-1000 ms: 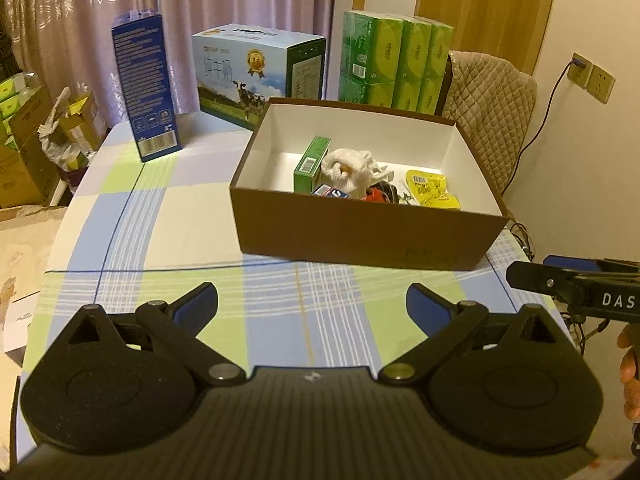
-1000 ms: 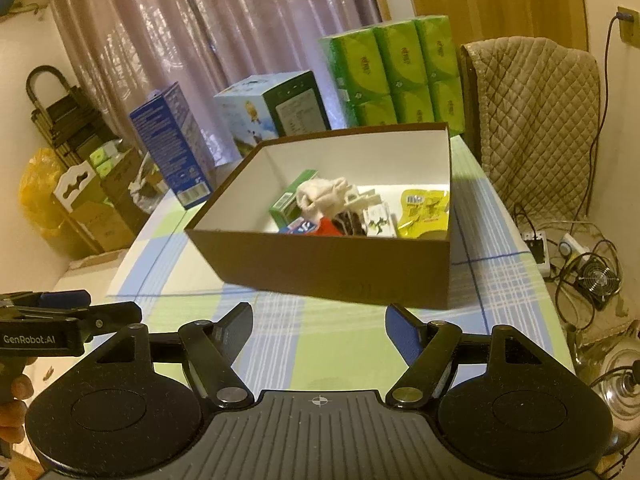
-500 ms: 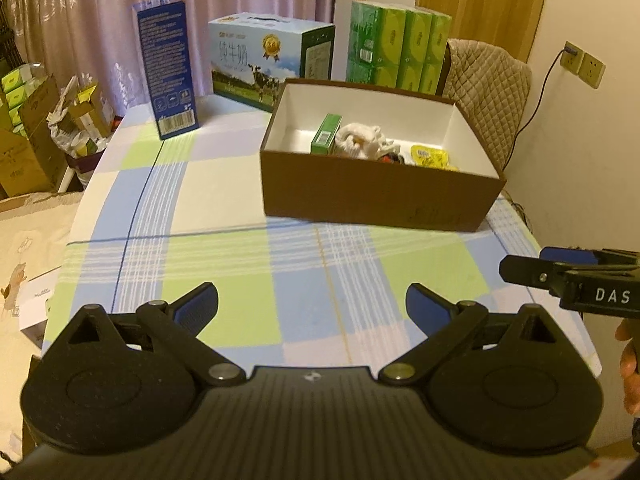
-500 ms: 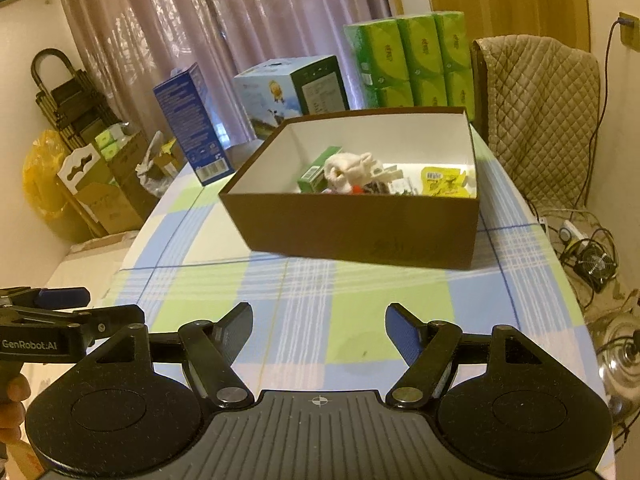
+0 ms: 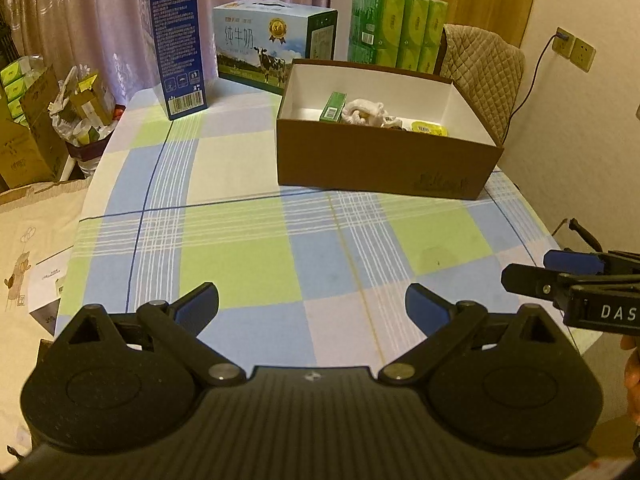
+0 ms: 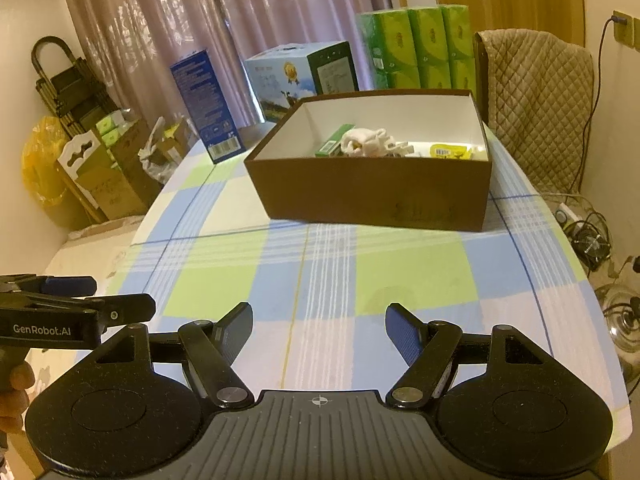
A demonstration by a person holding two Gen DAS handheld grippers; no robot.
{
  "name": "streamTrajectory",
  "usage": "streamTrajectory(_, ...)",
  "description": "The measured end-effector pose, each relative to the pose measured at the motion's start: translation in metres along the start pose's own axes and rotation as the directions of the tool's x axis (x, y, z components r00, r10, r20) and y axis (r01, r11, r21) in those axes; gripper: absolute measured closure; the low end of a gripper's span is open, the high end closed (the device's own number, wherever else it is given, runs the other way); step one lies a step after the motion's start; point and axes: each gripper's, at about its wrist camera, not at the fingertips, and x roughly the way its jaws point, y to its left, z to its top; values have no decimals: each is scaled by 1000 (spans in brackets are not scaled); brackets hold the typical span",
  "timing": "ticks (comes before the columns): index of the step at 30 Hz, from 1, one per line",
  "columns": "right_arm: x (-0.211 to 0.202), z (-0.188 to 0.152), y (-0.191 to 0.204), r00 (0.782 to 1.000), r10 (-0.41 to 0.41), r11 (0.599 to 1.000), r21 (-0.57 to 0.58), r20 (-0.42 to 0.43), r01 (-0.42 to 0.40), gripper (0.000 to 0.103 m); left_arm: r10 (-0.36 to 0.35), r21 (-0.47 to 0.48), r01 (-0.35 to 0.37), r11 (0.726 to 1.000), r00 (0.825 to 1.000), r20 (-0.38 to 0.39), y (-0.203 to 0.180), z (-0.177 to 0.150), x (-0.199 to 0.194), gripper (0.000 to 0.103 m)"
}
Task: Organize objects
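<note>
A brown cardboard box (image 5: 384,164) (image 6: 372,196) with a white inside stands on the far half of the checked tablecloth. In it lie a green carton (image 5: 333,107) (image 6: 335,145), a white crumpled cloth (image 5: 365,111) (image 6: 366,142) and a yellow packet (image 5: 429,128) (image 6: 446,151). My left gripper (image 5: 312,304) hovers open over the near table edge with nothing between its fingers. My right gripper (image 6: 319,326) is open and empty too, level with it. Each gripper shows at the side of the other view, the right gripper (image 5: 576,280) and the left gripper (image 6: 68,308).
A tall blue box (image 5: 176,46) (image 6: 206,106), a milk carton case (image 5: 274,42) (image 6: 302,74) and green tissue packs (image 5: 396,30) (image 6: 416,46) stand behind the brown box. A quilted chair (image 5: 484,76) (image 6: 536,104) sits at the far right. Cartons crowd the floor at left (image 5: 28,128).
Both grippers have drawn back from the brown box toward the near table edge, so the box looks smaller and farther. Both stay open and empty.
</note>
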Motion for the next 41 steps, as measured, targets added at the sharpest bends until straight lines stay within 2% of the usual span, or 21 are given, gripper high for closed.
streamTrajectory(15, 3, -17, 15, 999, 1, 1000, -9, -33, -1, 32, 3, -2, -3, 1000, 1000, -29, 10, -19, -3, 4)
streamTrajectory(41, 9, -11, -2, 999, 4, 1000, -11, -51, -5, 32, 3, 2, -3, 1000, 999, -41, -6, -8, 11, 4)
